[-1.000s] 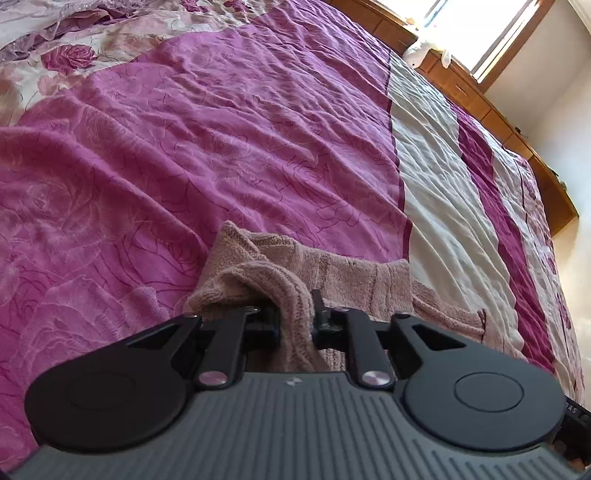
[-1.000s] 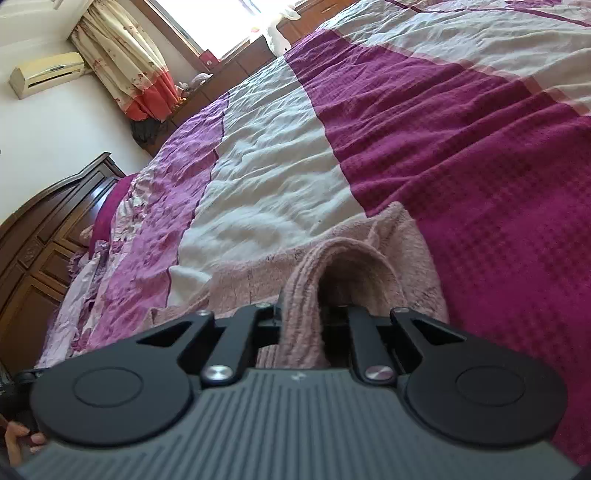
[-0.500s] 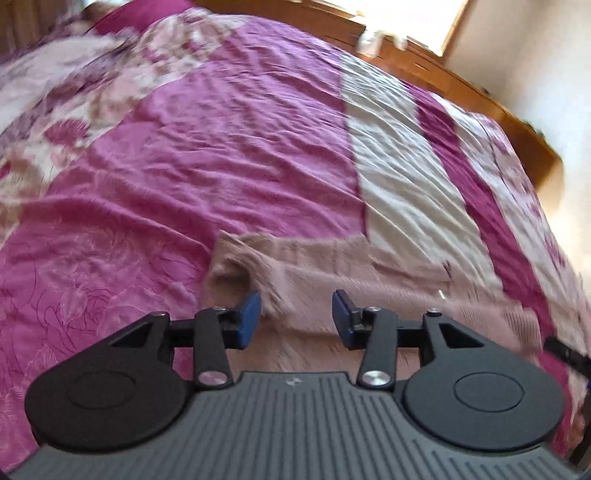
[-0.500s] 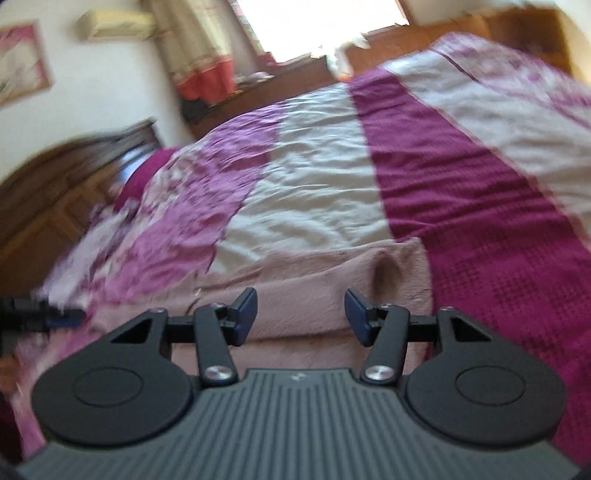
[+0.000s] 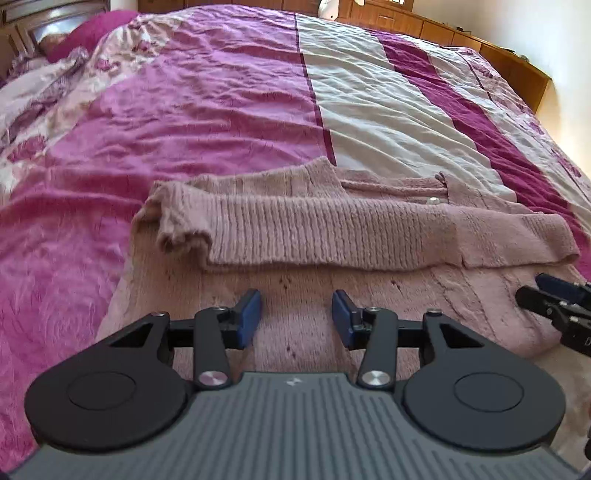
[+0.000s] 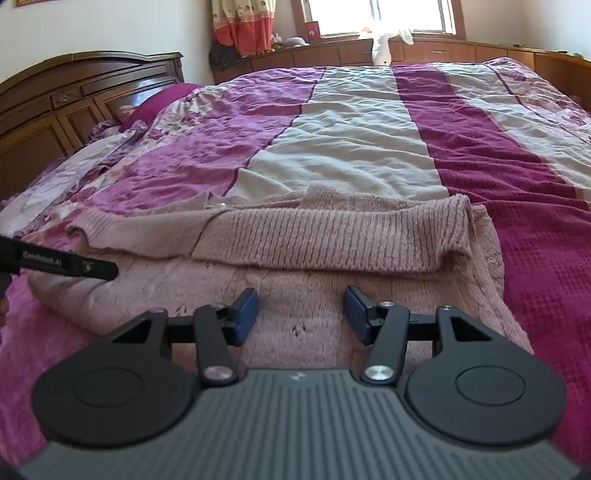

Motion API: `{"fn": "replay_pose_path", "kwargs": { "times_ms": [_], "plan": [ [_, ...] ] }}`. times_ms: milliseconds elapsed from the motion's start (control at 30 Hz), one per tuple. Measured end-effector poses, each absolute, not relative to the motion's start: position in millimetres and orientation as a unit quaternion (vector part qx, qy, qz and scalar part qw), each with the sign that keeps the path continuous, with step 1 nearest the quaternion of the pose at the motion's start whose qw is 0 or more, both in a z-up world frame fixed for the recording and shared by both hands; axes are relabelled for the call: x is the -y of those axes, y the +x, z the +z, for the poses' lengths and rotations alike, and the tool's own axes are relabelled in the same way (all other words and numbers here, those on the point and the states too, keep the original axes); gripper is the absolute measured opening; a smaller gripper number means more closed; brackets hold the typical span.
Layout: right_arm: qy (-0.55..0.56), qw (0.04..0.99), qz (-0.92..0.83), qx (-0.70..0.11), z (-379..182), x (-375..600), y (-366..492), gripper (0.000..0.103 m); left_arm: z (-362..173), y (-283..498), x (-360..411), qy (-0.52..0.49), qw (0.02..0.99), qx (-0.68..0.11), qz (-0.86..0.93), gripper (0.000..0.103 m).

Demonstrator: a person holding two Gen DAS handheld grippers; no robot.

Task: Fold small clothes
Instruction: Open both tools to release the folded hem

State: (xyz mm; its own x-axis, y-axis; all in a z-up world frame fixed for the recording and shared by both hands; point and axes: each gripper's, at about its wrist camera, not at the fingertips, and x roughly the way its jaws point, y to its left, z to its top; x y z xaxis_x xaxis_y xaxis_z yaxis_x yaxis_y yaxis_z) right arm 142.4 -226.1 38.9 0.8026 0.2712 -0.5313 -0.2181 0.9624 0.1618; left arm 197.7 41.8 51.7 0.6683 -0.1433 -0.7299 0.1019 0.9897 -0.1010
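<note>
A dusty-pink knitted sweater (image 5: pixel 332 229) lies flat on the bed, its two sleeves folded across the body in a ribbed band. In the right wrist view the same sweater (image 6: pixel 325 240) fills the middle. My left gripper (image 5: pixel 296 314) hovers open over the sweater's lower body, nothing between its blue pads. My right gripper (image 6: pixel 301 312) is open too, above the lower body nearer the right side. The right gripper's fingers (image 5: pixel 554 295) show at the right edge of the left wrist view. The left gripper's finger (image 6: pixel 62 264) shows at the left edge of the right wrist view.
The bed carries a striped bedspread (image 5: pixel 221 110) in pink, cream and dark magenta. A dark wooden headboard (image 6: pixel 74 96) stands at the left. Low wooden cabinets (image 6: pixel 424 51) run under a window, with a white soft toy (image 6: pixel 384 48) on them. Curtains (image 6: pixel 243 22) hang at the back.
Both grippers let go of the sleeve ends, which now lie folded across the sweater's body. Both have pulled back towards the near edge and opened.
</note>
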Motion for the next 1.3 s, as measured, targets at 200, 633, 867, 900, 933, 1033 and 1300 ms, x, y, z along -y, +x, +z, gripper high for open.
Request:
{"fn": "replay_pose_path", "kwargs": {
  "times_ms": [200, 633, 867, 900, 933, 1033, 1300],
  "plan": [
    [0.122, 0.944, 0.124, -0.281, 49.6, 250.6, 133.1, 0.055, 57.1, 196.3, -54.1, -0.06, 0.912, -0.4, -0.065, 0.051],
    [0.191, 0.94, 0.06, -0.278, 60.0, 310.5, 151.2, 0.056, 94.7, 198.7, -80.4, -0.073, 0.926, -0.368, -0.048, 0.066],
    [0.195, 0.933, 0.079, -0.293, 51.7, 307.1, 160.6, 0.055, 89.9, 212.0, -85.7, -0.083, 0.925, -0.372, 0.001, 0.066],
    [0.194, 0.932, 0.085, -0.294, 51.7, 305.5, 160.6, 0.055, 88.7, 211.3, -86.6, -0.084, 0.924, -0.373, 0.012, 0.066],
    [0.191, 0.932, 0.091, -0.294, 51.2, 303.9, 160.5, 0.055, 87.1, 210.8, -88.2, -0.086, 0.924, -0.371, 0.017, 0.066],
    [0.183, 0.931, 0.103, -0.297, 50.8, 299.4, 161.5, 0.055, 82.9, 206.8, -90.1, -0.086, 0.924, -0.37, 0.037, 0.066],
    [0.195, 0.929, 0.1, -0.297, 49.6, 300.6, 171.0, 0.055, 74.2, 212.4, -88.4, -0.072, 0.928, -0.362, 0.049, 0.066]
  ]
}}
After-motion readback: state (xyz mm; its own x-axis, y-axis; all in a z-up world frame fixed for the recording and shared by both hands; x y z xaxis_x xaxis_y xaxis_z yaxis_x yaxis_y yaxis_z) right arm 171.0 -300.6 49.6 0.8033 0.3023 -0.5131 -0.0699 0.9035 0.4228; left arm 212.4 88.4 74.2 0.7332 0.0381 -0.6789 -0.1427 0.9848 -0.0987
